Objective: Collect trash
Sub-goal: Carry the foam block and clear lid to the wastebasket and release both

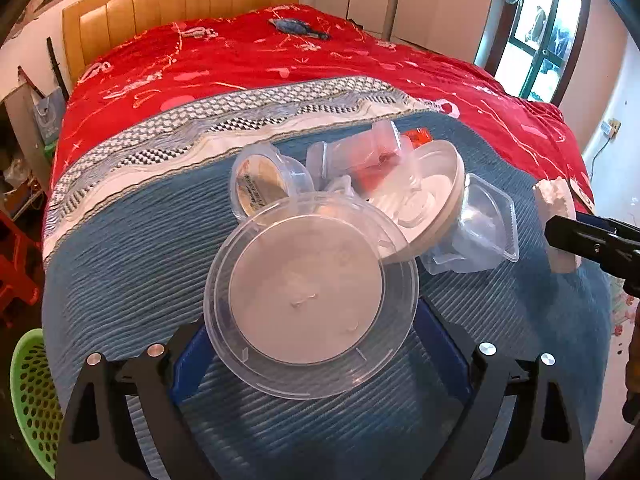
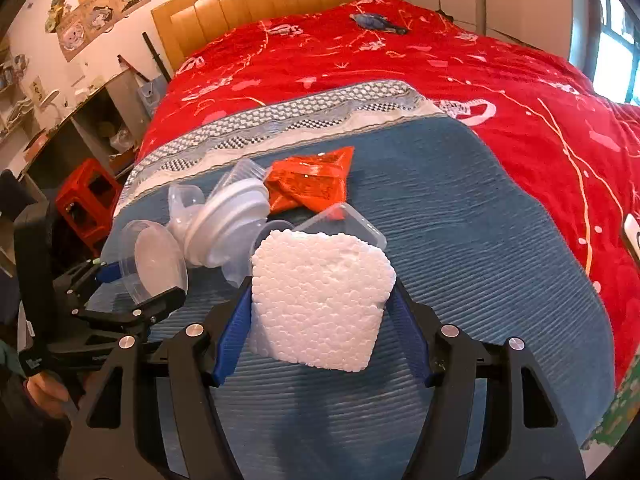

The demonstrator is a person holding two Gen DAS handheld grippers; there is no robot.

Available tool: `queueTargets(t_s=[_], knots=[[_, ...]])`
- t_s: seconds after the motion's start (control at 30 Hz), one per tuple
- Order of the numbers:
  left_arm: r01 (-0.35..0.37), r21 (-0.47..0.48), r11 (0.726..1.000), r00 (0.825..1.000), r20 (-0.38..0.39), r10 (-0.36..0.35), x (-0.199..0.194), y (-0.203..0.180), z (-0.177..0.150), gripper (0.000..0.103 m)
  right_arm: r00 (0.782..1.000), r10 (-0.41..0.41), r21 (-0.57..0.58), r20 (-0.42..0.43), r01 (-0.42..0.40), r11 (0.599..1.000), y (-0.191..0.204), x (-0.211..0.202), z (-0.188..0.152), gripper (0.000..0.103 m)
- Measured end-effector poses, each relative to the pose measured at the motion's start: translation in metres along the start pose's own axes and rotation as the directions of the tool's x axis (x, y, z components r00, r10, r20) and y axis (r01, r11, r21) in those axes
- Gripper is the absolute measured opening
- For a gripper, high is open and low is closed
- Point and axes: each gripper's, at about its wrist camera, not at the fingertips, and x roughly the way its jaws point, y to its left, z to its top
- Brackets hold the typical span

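1. A white foam block (image 2: 320,300) is pinched between the right gripper's (image 2: 320,320) blue pads.
2. A clear round lid (image 1: 310,300) is straddled by the left gripper's (image 1: 316,344) widely spread jaws.
3. Beyond both tools, plastic containers (image 1: 400,184) and an orange wrapper (image 2: 312,184) are piled on the blue blanket (image 2: 480,220).

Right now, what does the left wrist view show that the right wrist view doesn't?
Left only: the green basket on the floor, and a small tub with a printed label.
Right only: the pictures on the wall, and the right gripper clamping the foam block.
Both: the round clear lid between the left gripper's fingers, and the blue blanket.
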Motion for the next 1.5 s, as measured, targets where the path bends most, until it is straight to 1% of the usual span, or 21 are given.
queueTargets(t_s=[0.13,0.27,0.4,0.5,0.63,0.73,0.8,0.83,0.93,1.0,1.03,1.2,1.43,1.5], knots=[[-0.013,-0.031,0.999,1.0,0.021,0.014,-0.016,0.007,-0.003,0.089,1.0,0.016,-0.021,0.017,-0.015,1.0,0.01,-0.009,0.0,0.065],[-0.03,-0.098,0.995,0.998,0.059,0.036,-0.044,0.026,-0.007,0.089,0.999,0.038,-0.044,0.026,-0.037,0.998,0.024,-0.015,0.001,0.065],[-0.067,-0.176,0.982,0.991,0.105,0.086,-0.081,0.054,-0.017,0.089,0.997,0.078,-0.078,0.025,-0.076,0.994,0.047,-0.018,0.0,0.065],[-0.099,-0.224,0.97,0.983,0.131,0.131,-0.104,0.074,-0.027,0.089,0.993,0.117,-0.12,0.017,-0.114,0.986,0.072,-0.018,-0.001,0.065],[-0.191,-0.295,0.936,0.96,0.141,0.24,-0.136,0.109,-0.045,0.089,0.987,0.162,-0.164,-0.004,-0.161,0.973,0.103,-0.013,-0.002,0.065],[-0.26,-0.345,0.902,0.94,0.122,0.318,-0.151,0.138,-0.061,0.089,0.98,0.196,-0.208,-0.022,-0.197,0.958,0.132,-0.009,-0.004,0.065],[-0.289,-0.38,0.879,0.931,0.101,0.35,-0.158,0.158,-0.071,0.089,0.977,0.211,-0.227,-0.031,-0.212,0.95,0.147,-0.007,-0.005,0.065],[-0.311,-0.399,0.863,0.924,0.086,0.373,-0.161,0.168,-0.078,0.089,0.974,0.222,-0.241,-0.037,-0.224,0.944,0.157,-0.005,-0.005,0.065],[-0.345,-0.449,0.824,0.912,0.047,0.407,-0.164,0.196,-0.096,0.089,0.968,0.246,-0.277,-0.054,-0.252,0.927,0.183,-0.002,-0.006,0.065],[-0.365,-0.48,0.798,0.905,0.018,0.425,-0.165,0.214,-0.11,0.089,0.963,0.26,-0.299,-0.066,-0.268,0.916,0.198,0.001,-0.008,0.065],[-0.371,-0.489,0.79,0.903,0.007,0.429,-0.164,0.22,-0.113,0.089,0.96,0.268,-0.317,-0.075,-0.278,0.907,0.211,0.003,-0.009,0.065],[-0.398,-0.539,0.742,0.898,-0.064,0.435,-0.151,0.257,-0.135,0.089,0.951,0.291,-0.363,-0.109,-0.31,0.879,0.248,0.012,-0.013,0.065],[-0.424,-0.581,0.695,0.893,-0.143,0.426,-0.134,0.293,-0.16,0.089,0.938,0.309,-0.405,-0.159,-0.347,0.846,0.288,0.028,-0.021,0.065],[-0.427,-0.588,0.687,0.893,-0.155,0.423,-0.132,0.301,-0.165,0.09,0.935,0.31,-0.414,-0.173,-0.355,0.838,0.297,0.034,-0.023,0.065]])
